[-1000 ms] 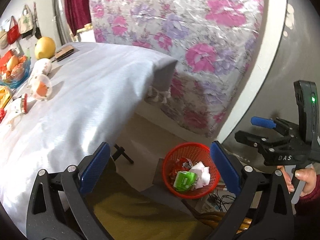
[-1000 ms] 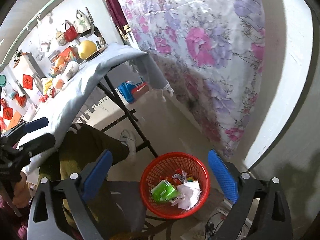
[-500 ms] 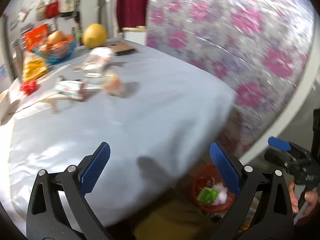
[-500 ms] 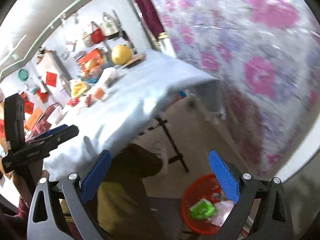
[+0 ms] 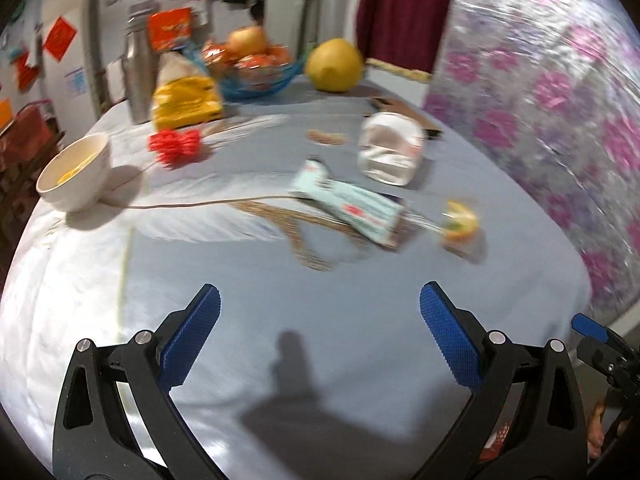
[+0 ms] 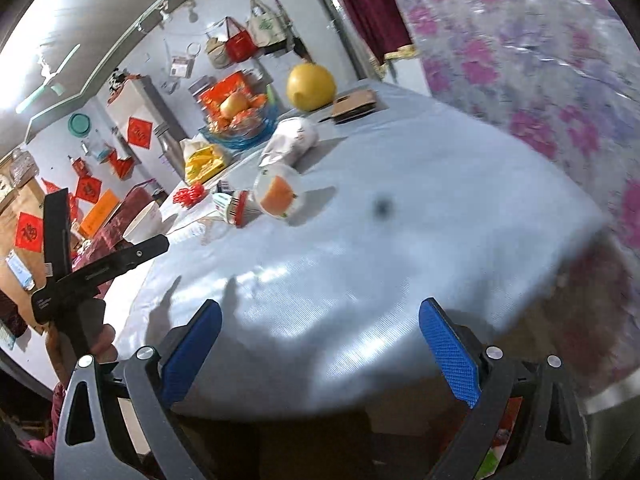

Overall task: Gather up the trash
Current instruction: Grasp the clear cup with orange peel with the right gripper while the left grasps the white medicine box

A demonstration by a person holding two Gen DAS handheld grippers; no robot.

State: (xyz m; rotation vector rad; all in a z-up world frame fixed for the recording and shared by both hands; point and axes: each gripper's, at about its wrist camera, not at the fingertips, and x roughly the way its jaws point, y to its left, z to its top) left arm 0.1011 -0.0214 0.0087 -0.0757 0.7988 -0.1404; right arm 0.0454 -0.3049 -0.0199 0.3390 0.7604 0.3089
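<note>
Right now both of my grippers hover over the near part of the desk (image 5: pixel 320 320), which is covered in a pale blue-grey cloth. My left gripper (image 5: pixel 320 336) has its jaws spread wide with nothing between them, and my right gripper (image 6: pixel 320 344) is the same, jaws apart and empty.

I take the mint-green wrapper (image 5: pixel 348 206) as my landmark; it lies flat near the middle of the desk. Just to its right sits a crumpled clear plastic cup with an orange scrap inside (image 5: pixel 460 224). Behind the wrapper lies a tipped white cup (image 5: pixel 390 152). Further back rests a yellow pomelo (image 5: pixel 334 65), beside a blue fruit bowl (image 5: pixel 256 76). Left of the wrapper are a red tassel (image 5: pixel 176 146) and a white bowl (image 5: pixel 76 172), with a yellow snack bag (image 5: pixel 186 102) behind them. Everything is motion-blurred.
</note>
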